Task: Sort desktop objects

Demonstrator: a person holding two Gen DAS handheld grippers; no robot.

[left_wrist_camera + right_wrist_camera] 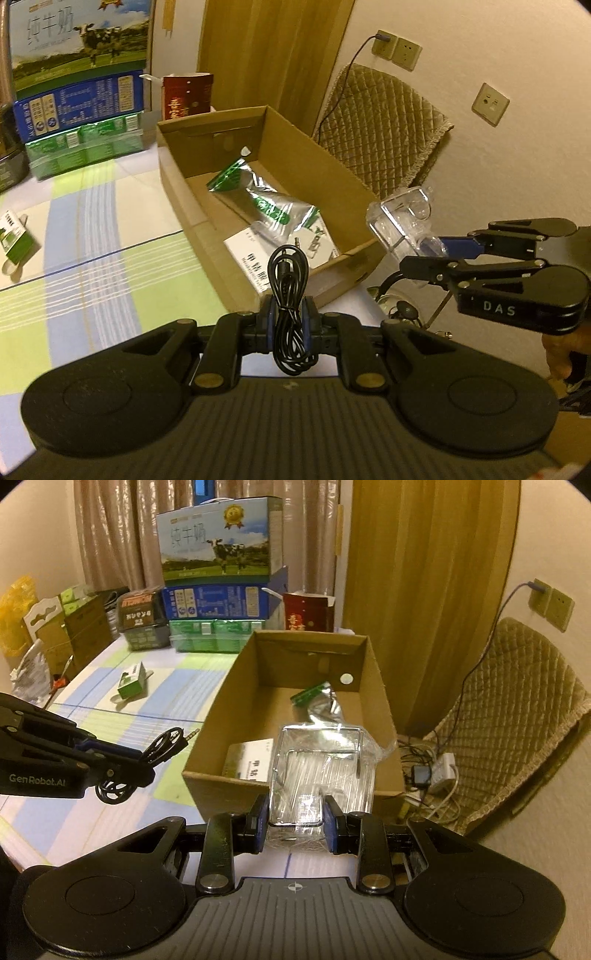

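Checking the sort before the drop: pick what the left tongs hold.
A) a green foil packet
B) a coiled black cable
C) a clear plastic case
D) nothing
B: the left tongs are shut on the coiled black cable; the clear case sits in the right tongs, and the green packet lies in the box.
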